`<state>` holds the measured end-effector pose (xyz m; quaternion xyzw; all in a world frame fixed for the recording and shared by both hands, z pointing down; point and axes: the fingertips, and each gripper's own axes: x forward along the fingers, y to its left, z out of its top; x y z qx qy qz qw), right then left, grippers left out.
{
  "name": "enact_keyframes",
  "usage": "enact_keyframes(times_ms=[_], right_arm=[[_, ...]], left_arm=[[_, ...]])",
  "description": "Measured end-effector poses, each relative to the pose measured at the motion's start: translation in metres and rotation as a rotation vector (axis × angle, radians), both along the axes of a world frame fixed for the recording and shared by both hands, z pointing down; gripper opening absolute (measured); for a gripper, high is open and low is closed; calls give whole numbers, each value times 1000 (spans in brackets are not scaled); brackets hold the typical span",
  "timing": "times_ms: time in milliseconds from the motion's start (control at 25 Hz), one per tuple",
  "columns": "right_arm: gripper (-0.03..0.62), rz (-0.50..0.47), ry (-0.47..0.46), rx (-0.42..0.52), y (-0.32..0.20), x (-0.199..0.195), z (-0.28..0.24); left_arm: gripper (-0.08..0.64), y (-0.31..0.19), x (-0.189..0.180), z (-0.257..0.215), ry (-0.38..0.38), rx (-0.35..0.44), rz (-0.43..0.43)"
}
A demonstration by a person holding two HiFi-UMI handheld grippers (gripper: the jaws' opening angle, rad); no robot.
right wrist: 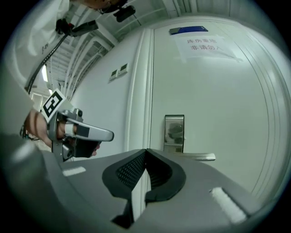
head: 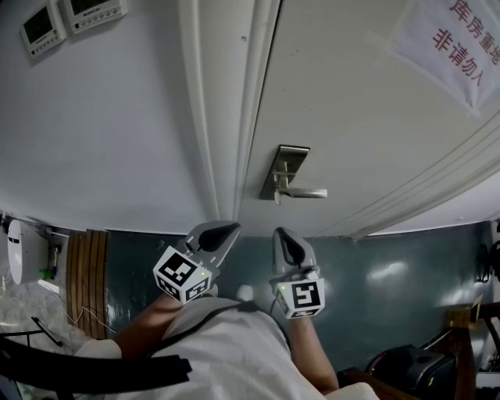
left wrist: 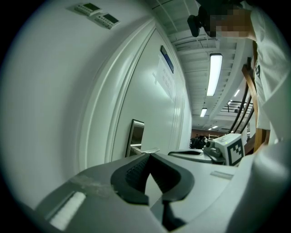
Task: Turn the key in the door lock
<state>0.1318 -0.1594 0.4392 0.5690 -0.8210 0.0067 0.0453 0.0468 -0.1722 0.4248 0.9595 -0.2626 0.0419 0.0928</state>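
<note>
A white door (head: 367, 117) carries a metal lock plate (head: 285, 168) with a lever handle (head: 306, 192) pointing right. I cannot make out a key on it. My left gripper (head: 226, 233) is shut and empty, held short of the door frame. My right gripper (head: 283, 237) is also shut and empty, below the lock plate and apart from it. In the right gripper view the shut tips (right wrist: 146, 150) line up just left of the lock plate (right wrist: 174, 132) and its handle (right wrist: 200, 156). The left gripper view shows its closed tips (left wrist: 148, 154) with the lock plate (left wrist: 135, 134) beyond.
A paper notice with red print (head: 457, 39) hangs on the door's upper right. Two wall control panels (head: 70, 19) sit left of the door frame (head: 226, 117). A wooden slatted piece (head: 86, 273) stands at the left, and a black bag (head: 406, 367) lies on the floor at the lower right.
</note>
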Motion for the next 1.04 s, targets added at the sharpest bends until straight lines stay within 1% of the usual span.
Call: enact_keyframes(times_ms=[120,200,600,1040], right_arm=[[8,20,-63,4,9,-1,-11],[8,29,-76,4,13,-2,-13],[8,65,-54,-7,18,-3,-8],[8,87,-17,-21,15,-25,-3]], left_arm=[[6,3,-2,-6,9,16,2],[6,4,-5,-8,16,19,0],[6,10,-20,-9,27,19,0],[6,9,-53,-6,31,10,-10]])
